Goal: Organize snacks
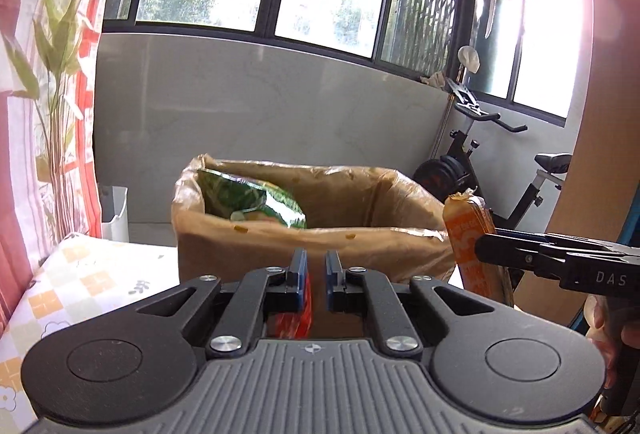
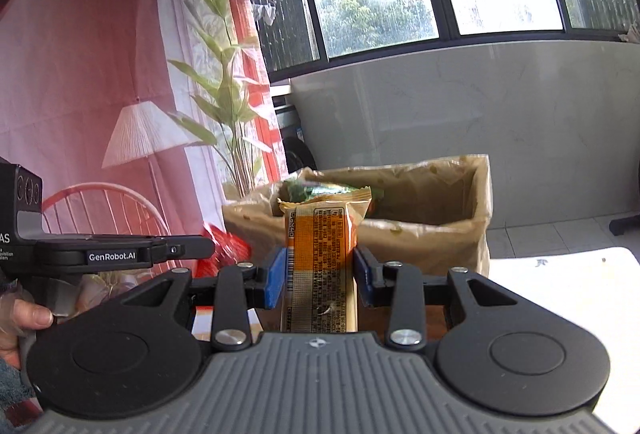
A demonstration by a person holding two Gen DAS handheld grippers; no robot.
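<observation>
Figure: two snacks carried toward the box. We see the right gripper (image 2: 316, 274) with its blue pads pressed on the flanks of an orange snack bar (image 2: 322, 262), which stands upright between them, its crimped top above the pads. The left gripper (image 1: 316, 276) is drawn in almost fully; a red packet (image 1: 294, 318) hangs at and below its pads, and from the right wrist view the same red wrapper shows at the tip of that tool, so we judge it pinched by a thin edge. Ahead stands the cardboard box (image 1: 320, 246), open at the top and lined with clear film, on a table with a patterned cloth (image 1: 88, 282); a green bag (image 1: 256, 202) leans in its left end, leaving the right part free

To do this step well, we would bring each snack over the rim before opening, since the film lining curls at the edge and could catch a wrapper. The bar suits the free right part, lowered end first. The red packet, held only by its edge, may swing; we would move it steadily and release it low, beside the green bag
</observation>
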